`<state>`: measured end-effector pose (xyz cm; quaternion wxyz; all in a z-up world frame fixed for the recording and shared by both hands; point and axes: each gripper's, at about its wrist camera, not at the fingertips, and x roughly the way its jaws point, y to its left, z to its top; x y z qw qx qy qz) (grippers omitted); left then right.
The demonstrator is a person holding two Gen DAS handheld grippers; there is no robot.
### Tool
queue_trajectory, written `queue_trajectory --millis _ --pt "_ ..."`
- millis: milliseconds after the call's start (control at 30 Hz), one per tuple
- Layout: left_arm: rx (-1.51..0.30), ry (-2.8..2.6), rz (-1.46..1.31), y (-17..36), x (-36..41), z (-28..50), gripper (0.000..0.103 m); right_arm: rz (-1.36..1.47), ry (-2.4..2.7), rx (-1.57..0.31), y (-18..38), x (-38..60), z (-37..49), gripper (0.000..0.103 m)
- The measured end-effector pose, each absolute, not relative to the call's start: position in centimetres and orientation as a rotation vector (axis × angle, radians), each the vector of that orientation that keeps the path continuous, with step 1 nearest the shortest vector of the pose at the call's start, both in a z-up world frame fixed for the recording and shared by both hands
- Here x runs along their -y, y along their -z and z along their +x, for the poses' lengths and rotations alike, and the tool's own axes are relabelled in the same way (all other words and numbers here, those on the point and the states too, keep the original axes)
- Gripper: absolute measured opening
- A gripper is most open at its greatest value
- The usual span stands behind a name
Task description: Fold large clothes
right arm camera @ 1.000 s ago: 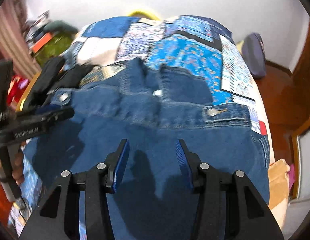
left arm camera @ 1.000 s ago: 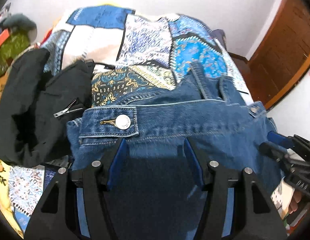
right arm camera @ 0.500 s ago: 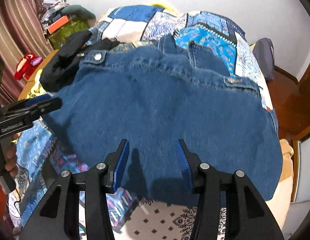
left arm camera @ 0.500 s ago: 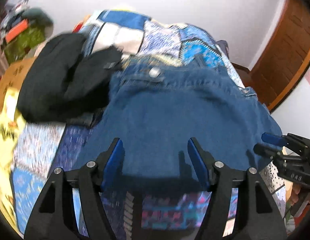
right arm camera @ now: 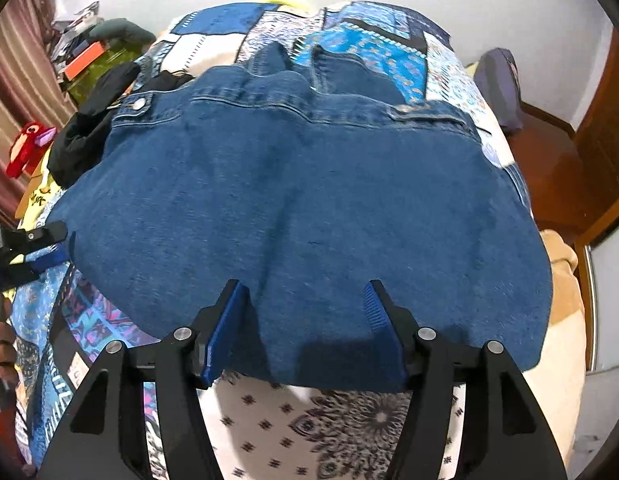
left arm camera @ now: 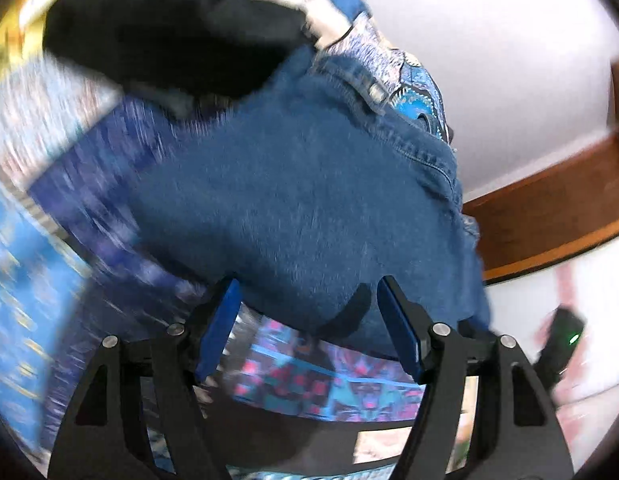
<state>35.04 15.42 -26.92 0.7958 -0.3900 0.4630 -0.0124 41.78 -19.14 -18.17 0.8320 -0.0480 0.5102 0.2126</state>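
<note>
Both my left gripper (left arm camera: 305, 320) and right gripper (right arm camera: 305, 320) gape empty above the folded denim jacket (right arm camera: 309, 200), so next I probably regrip its near edge.

From my feed the jacket (right arm camera: 301, 208) is rough matte denim, the bedspread (right arm camera: 373, 50) printed cloth, my claws (right arm camera: 305, 320) matte black plastic.

No lettering reads clearly in either view; dark script on a yellow cloth (right arm camera: 39, 196) at the bed's left edge is too small to decipher.
</note>
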Motion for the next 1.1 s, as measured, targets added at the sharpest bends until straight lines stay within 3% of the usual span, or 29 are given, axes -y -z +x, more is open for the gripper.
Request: queue_trajectory --millis 400,467,533,567,600,733,933,1100 --pt "-0.886 -0.009 -1.043 29.7 -17.0 39.8 0.076 -0.13 -0.449 -1.077 18.5 20.1 40.7 0.058" --pt "-0.865 -0.032 -1.044 29.5 -16.6 39.9 0.069 -0.121 -0.441 -1.089 18.4 20.2 40.8 0.058" --pt "-0.86 -0.057 -1.022 28.8 -16.4 39.8 0.044 -0.109 -0.44 -1.101 18.0 20.2 40.6 0.058" --pt "-0.855 -0.062 -1.007 28.3 -16.7 39.9 0.037 -0.098 -0.454 -1.099 17.5 20.1 40.4 0.058" --pt "-0.84 -0.048 -0.997 27.4 -16.9 39.8 0.029 -0.093 -0.467 -1.092 17.1 20.1 40.2 0.058" --pt "-0.753 0.009 -0.886 21.1 -16.0 39.5 0.025 -0.111 -0.475 -1.048 14.8 19.2 39.7 0.058" --pt "-0.605 0.2 -0.694 9.2 -12.6 38.0 0.022 -0.024 -0.453 -0.997 11.6 17.7 39.7 0.058" --pt "-0.496 0.195 -0.639 4.4 -13.2 34.6 0.022 0.002 -0.505 -0.967 10.0 13.6 39.3 0.058"
